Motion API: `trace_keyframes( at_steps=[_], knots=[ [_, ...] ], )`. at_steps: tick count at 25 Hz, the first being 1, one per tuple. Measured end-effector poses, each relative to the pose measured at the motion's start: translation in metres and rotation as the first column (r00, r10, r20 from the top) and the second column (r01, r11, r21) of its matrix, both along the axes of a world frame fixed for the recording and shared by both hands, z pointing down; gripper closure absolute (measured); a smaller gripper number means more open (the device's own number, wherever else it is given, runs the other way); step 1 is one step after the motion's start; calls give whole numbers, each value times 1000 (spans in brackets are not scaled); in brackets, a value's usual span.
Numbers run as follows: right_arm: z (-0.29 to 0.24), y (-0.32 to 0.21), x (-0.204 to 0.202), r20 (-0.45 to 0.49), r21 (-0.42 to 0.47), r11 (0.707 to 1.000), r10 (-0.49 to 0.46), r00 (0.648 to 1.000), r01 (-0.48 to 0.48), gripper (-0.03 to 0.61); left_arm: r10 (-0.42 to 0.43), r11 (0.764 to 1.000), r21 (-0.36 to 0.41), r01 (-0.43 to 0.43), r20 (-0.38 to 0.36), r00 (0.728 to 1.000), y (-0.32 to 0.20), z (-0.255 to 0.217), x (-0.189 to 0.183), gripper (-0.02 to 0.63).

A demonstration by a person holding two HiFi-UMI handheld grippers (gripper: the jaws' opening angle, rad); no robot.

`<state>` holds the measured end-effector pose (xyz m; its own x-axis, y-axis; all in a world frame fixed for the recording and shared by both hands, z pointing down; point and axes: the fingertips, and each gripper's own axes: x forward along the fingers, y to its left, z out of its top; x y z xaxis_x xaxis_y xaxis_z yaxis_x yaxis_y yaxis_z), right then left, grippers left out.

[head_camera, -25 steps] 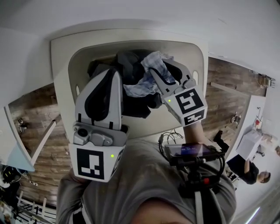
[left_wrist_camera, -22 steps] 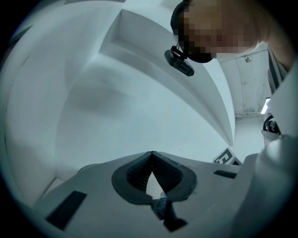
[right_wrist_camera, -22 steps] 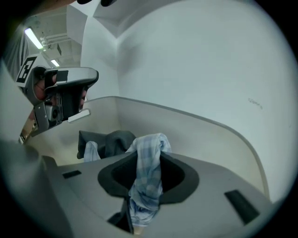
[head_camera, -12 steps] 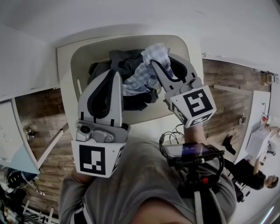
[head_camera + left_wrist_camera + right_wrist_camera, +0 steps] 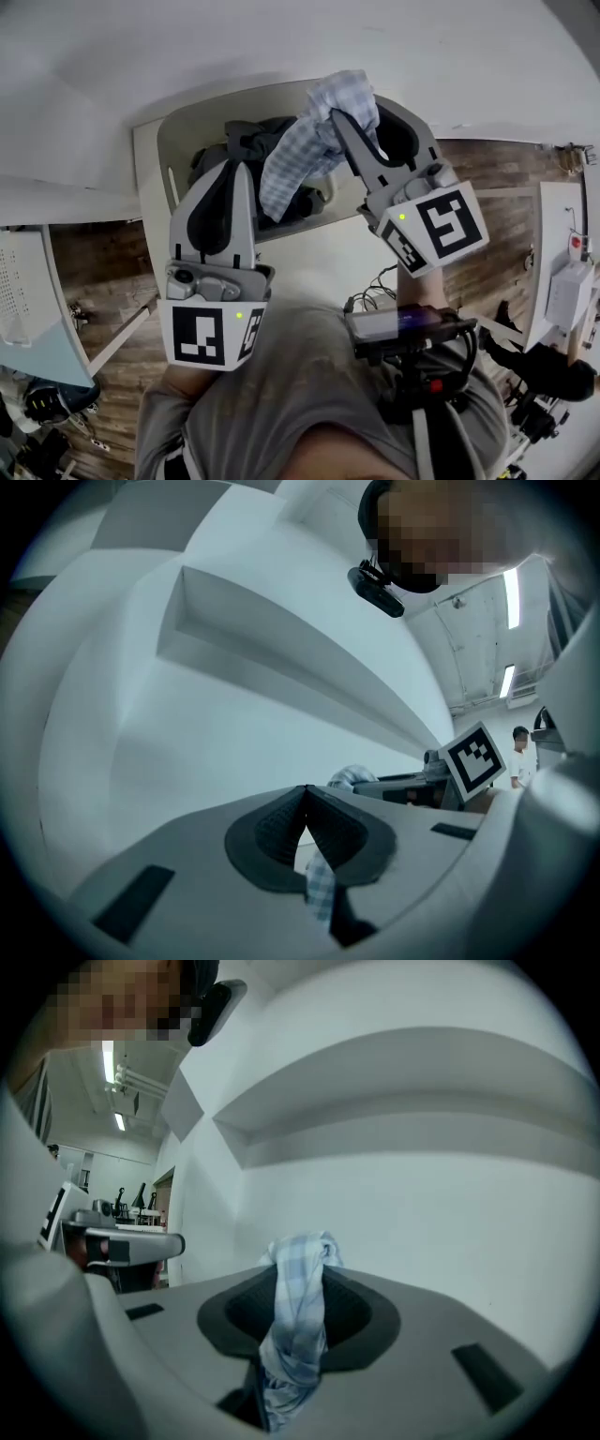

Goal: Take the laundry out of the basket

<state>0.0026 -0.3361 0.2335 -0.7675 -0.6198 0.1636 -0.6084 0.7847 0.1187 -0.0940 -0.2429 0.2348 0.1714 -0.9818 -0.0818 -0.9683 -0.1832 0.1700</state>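
- The left gripper [image 5: 234,169] with its grey shell and black-and-white marker cube sits over the near left part of the basket; its dark-padded fingers [image 5: 272,829] are closed tip to tip, with nothing pinched at the tips.
- The cream plastic laundry basket [image 5: 148,187] stands against a white wall, with a heap of dark grey clothes [image 5: 248,141] inside.
- The blue-and-white checked cloth [image 5: 300,150] hangs above the basket's right half, its lower end trailing down just beside the left gripper.
- The right gripper [image 5: 336,117] is raised over the basket's far right edge; its fingers [image 5: 234,1312] are clamped on the bunched top of the checked cloth.
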Motion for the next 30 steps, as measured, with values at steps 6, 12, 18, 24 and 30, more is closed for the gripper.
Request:
trace_keyframes(
  at_steps=[6,12,18,24,30],
  knots=[
    [-50,21,11,67,110,993,23,998,-30,460,24,999,42,-24,9,1000,19,-11,10,606],
    [-90,44,44,114,196,977,66,991,-88,462,64,994,92,-65,11,998,33,-26,34,606],
    [-120,61,92,145,262,948,145,979,-179,463,119,985,127,-119,11,993,40,-39,64,606],
    [-138,78,150,166,302,909,247,955,-288,463,202,969,141,-202,11,979,41,-43,105,606],
    [-123,89,197,162,275,890,330,930,-364,462,275,952,134,-276,31,961,41,-45,142,606]
  ],
)
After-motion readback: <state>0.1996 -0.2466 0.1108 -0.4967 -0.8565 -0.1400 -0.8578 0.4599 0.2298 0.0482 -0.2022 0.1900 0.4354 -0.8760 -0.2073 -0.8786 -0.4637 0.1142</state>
